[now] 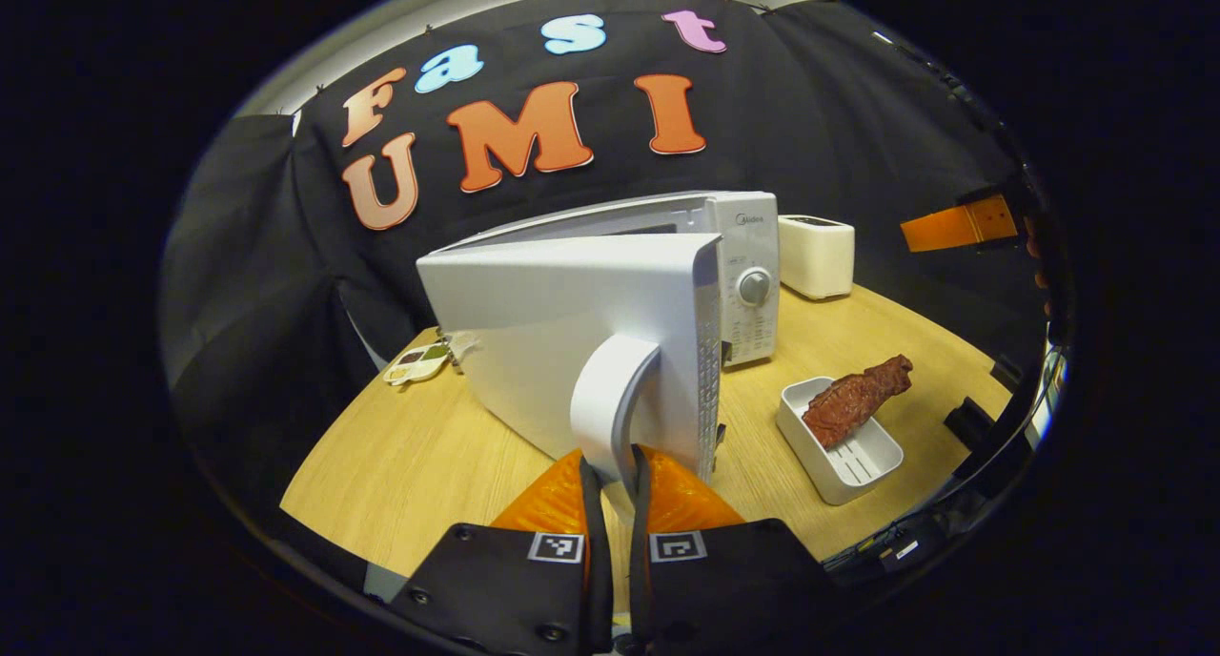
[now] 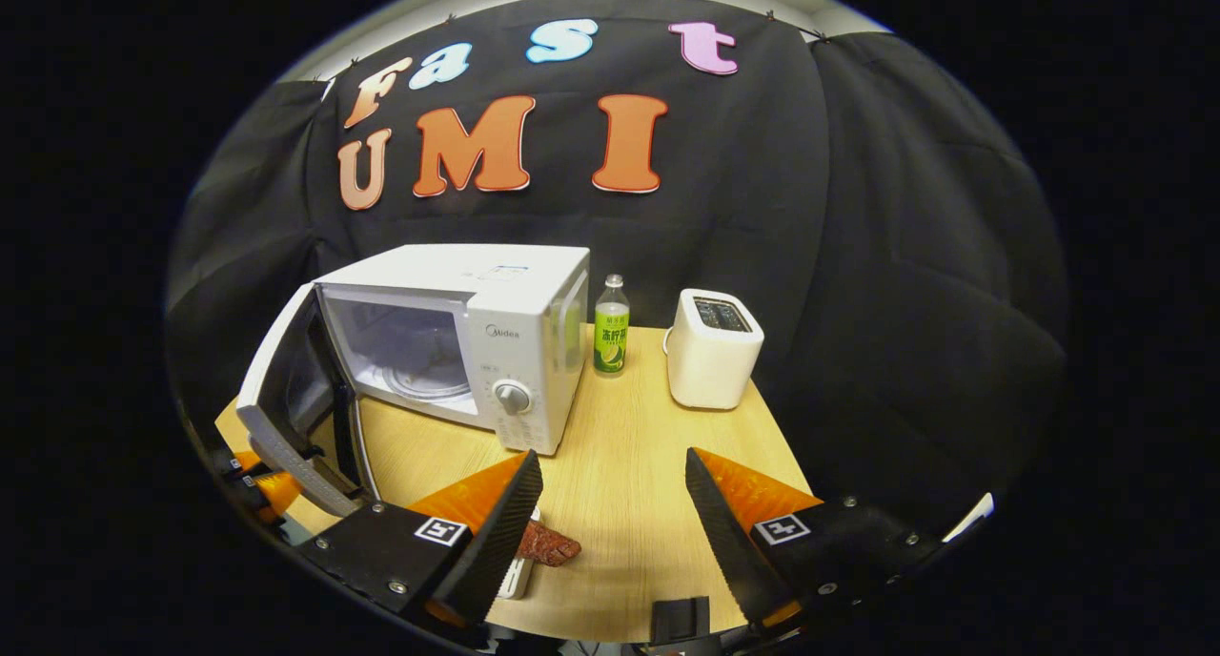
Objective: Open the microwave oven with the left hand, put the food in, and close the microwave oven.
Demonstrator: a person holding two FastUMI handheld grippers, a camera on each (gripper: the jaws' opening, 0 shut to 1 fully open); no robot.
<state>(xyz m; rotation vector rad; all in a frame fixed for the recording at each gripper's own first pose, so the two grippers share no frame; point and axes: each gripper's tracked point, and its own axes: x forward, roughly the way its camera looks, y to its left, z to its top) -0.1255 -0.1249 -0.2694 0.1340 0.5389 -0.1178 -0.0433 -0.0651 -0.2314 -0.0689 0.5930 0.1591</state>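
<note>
White microwave oven [image 2: 496, 332] sits on the left part of the wooden table [image 2: 629, 465], its door [image 1: 572, 341] swung open to the left; in the right gripper view the cavity with a round turntable is exposed, a dial on the control panel to its right. In the left gripper view the door's outer face stands edge-on in front of the camera and hides the cavity. Left gripper [image 1: 615, 489] is clamped narrow on the curved white door handle [image 1: 610, 399], both fingers pressing its lower end. Food, a reddish-brown piece of meat [image 1: 855, 400], lies in a white rectangular tray [image 1: 848, 465] on the table right of the open door, one end sticking out over the tray's far rim; tray is apart from the microwave front. In the right gripper view the same meat and a bit of tray peek out just behind the left finger, mostly covered by it. Right gripper [image 2: 610, 522] is spread wide, holding nothing, hovering above the near table edge. Green-labelled bottle [image 2: 611, 324] stands just beside the microwave's right side, white toaster [image 2: 713, 349] further right, apart from the bottle. A small palette-like dish [image 1: 416, 362] with dark compartments lies behind the door on the far left of the table, contents too small to tell. Small black block [image 1: 970, 418] at the table's right edge, partly cut off. Another dark piece at the bottom of the right gripper view, unclear what.
</note>
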